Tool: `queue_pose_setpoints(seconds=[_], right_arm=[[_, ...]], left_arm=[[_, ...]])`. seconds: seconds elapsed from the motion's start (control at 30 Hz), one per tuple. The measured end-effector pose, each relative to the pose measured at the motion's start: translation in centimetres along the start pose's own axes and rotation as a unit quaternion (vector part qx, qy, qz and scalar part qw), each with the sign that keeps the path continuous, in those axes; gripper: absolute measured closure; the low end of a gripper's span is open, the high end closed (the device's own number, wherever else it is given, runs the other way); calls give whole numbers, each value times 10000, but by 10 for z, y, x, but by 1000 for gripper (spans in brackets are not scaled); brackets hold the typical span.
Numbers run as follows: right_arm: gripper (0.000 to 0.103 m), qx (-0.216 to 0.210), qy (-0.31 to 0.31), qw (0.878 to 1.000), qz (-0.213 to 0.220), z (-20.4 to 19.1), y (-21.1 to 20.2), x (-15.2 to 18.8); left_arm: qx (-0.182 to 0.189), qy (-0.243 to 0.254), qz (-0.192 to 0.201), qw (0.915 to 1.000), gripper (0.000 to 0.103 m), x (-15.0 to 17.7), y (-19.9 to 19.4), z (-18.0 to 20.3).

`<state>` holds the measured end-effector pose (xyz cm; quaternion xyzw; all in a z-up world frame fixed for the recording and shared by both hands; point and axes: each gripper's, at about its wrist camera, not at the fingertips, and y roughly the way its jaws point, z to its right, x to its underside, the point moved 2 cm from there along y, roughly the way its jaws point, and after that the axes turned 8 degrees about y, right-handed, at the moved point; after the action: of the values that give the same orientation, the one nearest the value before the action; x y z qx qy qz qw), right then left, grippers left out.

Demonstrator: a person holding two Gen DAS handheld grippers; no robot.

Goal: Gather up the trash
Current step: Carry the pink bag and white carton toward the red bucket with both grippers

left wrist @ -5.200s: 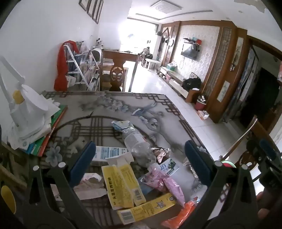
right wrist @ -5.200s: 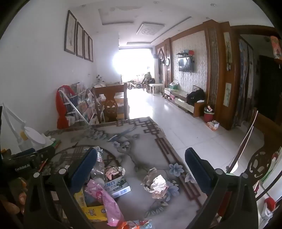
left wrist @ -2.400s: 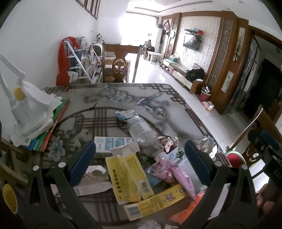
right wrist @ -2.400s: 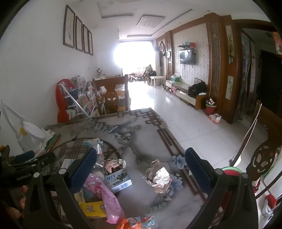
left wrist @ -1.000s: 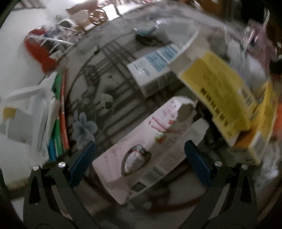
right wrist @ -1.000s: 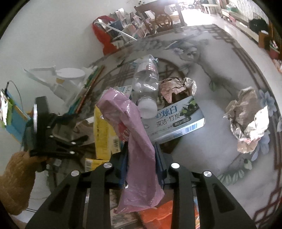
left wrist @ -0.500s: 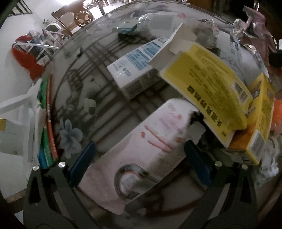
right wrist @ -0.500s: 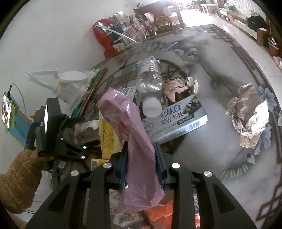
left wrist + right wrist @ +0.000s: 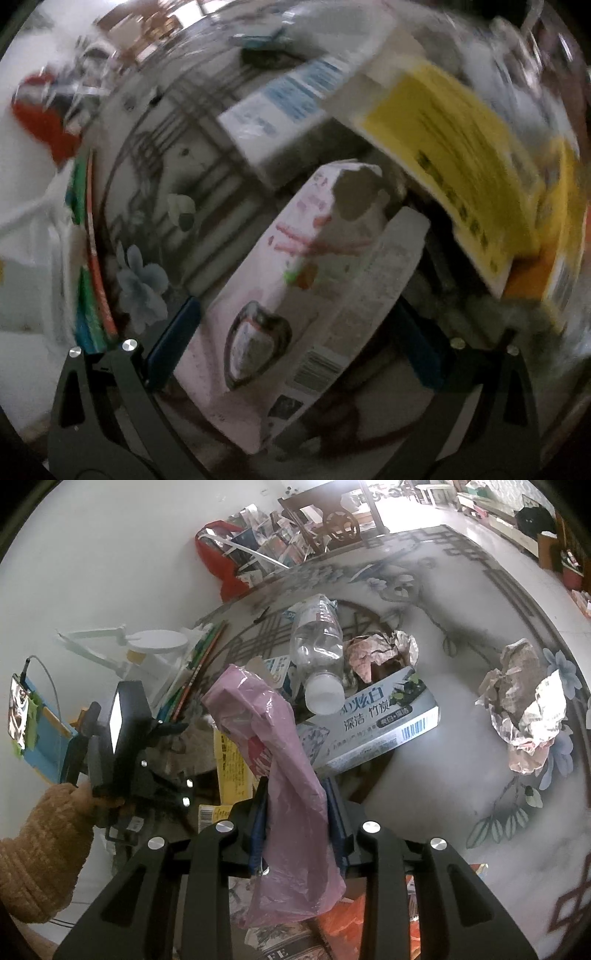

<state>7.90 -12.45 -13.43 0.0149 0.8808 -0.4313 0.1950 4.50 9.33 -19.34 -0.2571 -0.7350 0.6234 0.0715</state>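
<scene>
Two grippers: the right gripper [image 9: 295, 819] pinches a pink bag [image 9: 280, 760]; the left gripper [image 9: 295, 343], fingers spread, straddles a pale carton [image 9: 295, 280].

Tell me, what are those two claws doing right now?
Right gripper shut on pink plastic bag. Left gripper open around pale pink carton. Yellow box crowds it.

The right gripper [image 9: 297, 812] pointed down toward the table, its jaws drawn close together and pinching a pink plastic bag [image 9: 284, 775] that stuck up above the fingers and drooped below them. The left gripper [image 9: 295, 336] was lowered close over the litter with its jaws spread wide, blue pads [image 9: 173, 343] on either side of a pink carton [image 9: 291, 280]. In the right wrist view, a hand in a brown knitted sleeve [image 9: 40, 853] gripped its handle.
</scene>
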Motion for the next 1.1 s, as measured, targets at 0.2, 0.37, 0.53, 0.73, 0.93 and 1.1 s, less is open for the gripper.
queue_pose_setpoints(seconds=[0.2,0.37,0.53,0.73,0.93,1.1], right_arm=[[74,-34,32,10000,51,-2,-3,1],[74,-77,14,9998,159,-6,-12,0],[74,-50,-63,9990,438,-13,-28,-3],[74,16,-135,9957,921,-16,-59,-6],[74,121,-1,9923,1236,-3,-85,-2],[74,185,234,9887,1470,18,-111,4]], left_arm=[[285,-623,468,9966,30,-2,-19,-12],[798,-1744,1133,9749,31,9,-54,-29],[1196,-2511,1881,9420,33,7,-97,-31],[1339,-2635,2560,9204,36,-15,-137,-7],[1332,-2499,2855,9156,38,-47,-157,22],[1224,-2367,3139,9113,38,-67,-176,42]])
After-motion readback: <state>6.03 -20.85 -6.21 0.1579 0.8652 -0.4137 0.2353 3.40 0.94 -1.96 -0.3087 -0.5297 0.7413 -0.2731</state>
